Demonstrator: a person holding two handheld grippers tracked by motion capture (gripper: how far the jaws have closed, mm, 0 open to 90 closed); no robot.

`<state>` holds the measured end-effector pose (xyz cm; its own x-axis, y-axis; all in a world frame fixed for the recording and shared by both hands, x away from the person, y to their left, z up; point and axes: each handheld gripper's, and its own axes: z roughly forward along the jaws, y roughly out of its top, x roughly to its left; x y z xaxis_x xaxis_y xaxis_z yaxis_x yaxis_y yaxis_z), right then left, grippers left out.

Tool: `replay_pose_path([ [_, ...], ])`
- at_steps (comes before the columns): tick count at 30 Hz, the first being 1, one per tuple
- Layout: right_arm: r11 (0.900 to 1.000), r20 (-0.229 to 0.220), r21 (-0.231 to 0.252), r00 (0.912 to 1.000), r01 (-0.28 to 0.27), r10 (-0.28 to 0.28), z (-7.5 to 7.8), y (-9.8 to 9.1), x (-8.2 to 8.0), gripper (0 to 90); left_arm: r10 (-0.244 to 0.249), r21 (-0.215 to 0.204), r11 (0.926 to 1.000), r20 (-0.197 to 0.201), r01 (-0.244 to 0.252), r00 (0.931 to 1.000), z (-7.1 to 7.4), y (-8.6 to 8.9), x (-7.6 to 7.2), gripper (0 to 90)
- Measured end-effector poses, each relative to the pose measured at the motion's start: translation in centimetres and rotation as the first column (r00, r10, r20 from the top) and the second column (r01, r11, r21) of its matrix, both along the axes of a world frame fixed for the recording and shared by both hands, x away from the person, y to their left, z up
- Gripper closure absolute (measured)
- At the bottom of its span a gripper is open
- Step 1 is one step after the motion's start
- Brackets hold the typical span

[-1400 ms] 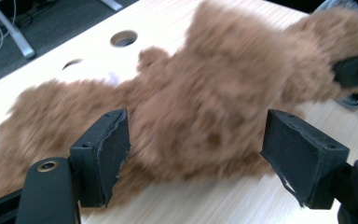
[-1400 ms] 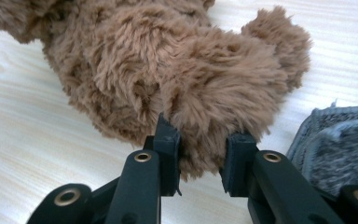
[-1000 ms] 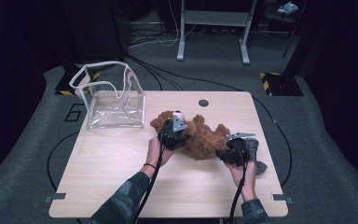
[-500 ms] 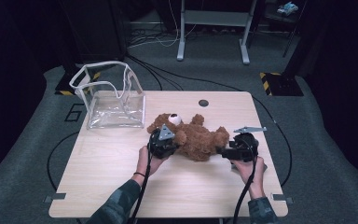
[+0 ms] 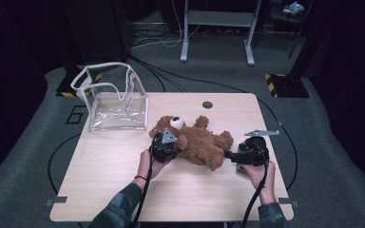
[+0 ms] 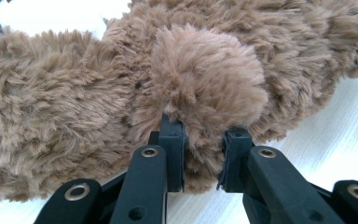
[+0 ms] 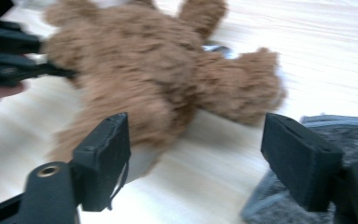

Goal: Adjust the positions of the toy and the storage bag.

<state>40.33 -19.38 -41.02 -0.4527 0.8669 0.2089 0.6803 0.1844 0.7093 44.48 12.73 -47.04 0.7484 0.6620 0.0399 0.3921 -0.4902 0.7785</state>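
Lying on the wooden table (image 5: 100,190), the brown teddy bear (image 5: 197,142) sits just beside the clear plastic bag (image 5: 111,102), head end toward the bag, legs pointing away from it. Bag stands upright at the bear's far-left, mouth open at the top, apparently not touching the bear.

Left gripper (image 6: 200,161): jaws narrow, pads pinching a round fur tuft, one of the bear's limbs, on the near side by the head. Fur bulges over and between the pads, so it's a real grip. In the high view the left gripper (image 5: 164,145) sits against the bear's near-left flank.

Right gripper (image 7: 196,163): jaws have just been opening, now wide, pads off the fur. Nothing clamped; the bear's leg end lies just ahead of the gap. From above the right gripper (image 5: 233,154) is at the bear's leg end, close to it.
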Motion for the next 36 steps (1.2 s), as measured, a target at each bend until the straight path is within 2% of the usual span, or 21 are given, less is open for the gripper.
replay_pose_path([
  [3, 0.9993, -0.024, -0.014, 0.9992, 0.033, -0.033, -0.9, 0.0, 1.5, 21.1, 0.004, 0.000, 1.0000, -0.007, -0.004, 1.0000, -0.2, 0.2, -0.1, 75.7],
  [7, 0.9979, -0.051, -0.040, 0.9973, 0.050, -0.052, -2.1, 0.7, 3.7, 19.3, 0.006, -0.005, 1.0000, -0.007, -0.006, 1.0000, -0.4, 0.5, -0.3, 75.7],
  [10, 0.9972, -0.088, -0.042, 0.9940, 0.061, -0.065, -3.1, 1.3, 5.7, 17.9, 0.008, -0.005, 1.0000, -0.010, -0.008, 0.9999, -0.4, 0.7, -0.3, 75.7],
  [14, 0.9962, -0.138, -0.050, 0.9873, 0.072, -0.078, -4.2, 1.5, 7.5, 19.6, 0.003, -0.002, 1.0000, -0.016, -0.003, 0.9999, -0.4, 0.8, -0.3, 75.7],
  [17, 0.9962, -0.188, -0.060, 0.9794, 0.063, -0.073, -5.4, 1.6, 8.5, 26.8, 0.002, 0.000, 1.0000, -0.012, -0.002, 0.9999, -0.4, 0.7, -0.3, 75.7],
  [19, 0.9967, -0.201, -0.055, 0.9771, 0.060, -0.069, -5.8, 1.7, 8.8, 31.1, 0.003, -0.002, 1.0000, -0.007, -0.003, 1.0000, -0.4, 0.6, -0.3, 75.8],
  [21, 0.9970, -0.211, -0.059, 0.9755, 0.050, -0.061, -6.1, 2.0, 9.0, 39.2, 0.003, -0.004, 1.0000, -0.006, -0.003, 1.0000, -0.4, 0.6, -0.3, 75.8],
  [24, 0.9966, -0.204, -0.076, 0.9779, 0.031, -0.046, -6.1, 2.2, 9.2, 48.8, 0.000, -0.005, 1.0000, -0.002, 0.000, 1.0000, -0.3, 0.5, -0.3, 75.8],
  [26, 0.9964, -0.220, -0.078, 0.9743, 0.031, -0.048, -6.2, 2.5, 9.2, 54.8, -0.004, -0.004, 1.0000, -0.001, 0.004, 1.0000, -0.3, 0.5, -0.3, 75.8],
  [31, 0.9951, -0.212, -0.099, 0.9768, 0.008, -0.029, -6.6, 3.1, 9.2, 71.0, -0.003, 0.000, 1.0000, -0.005, 0.003, 1.0000, -0.2, 0.3, -0.3, 75.9],
  [36, 0.9943, -0.189, -0.106, 0.9815, 0.012, -0.032, -6.6, 3.3, 8.8, 77.6, 0.006, -0.002, 1.0000, 0.012, -0.006, 0.9999, 0.0, 0.3, -0.3, 76.3],
])
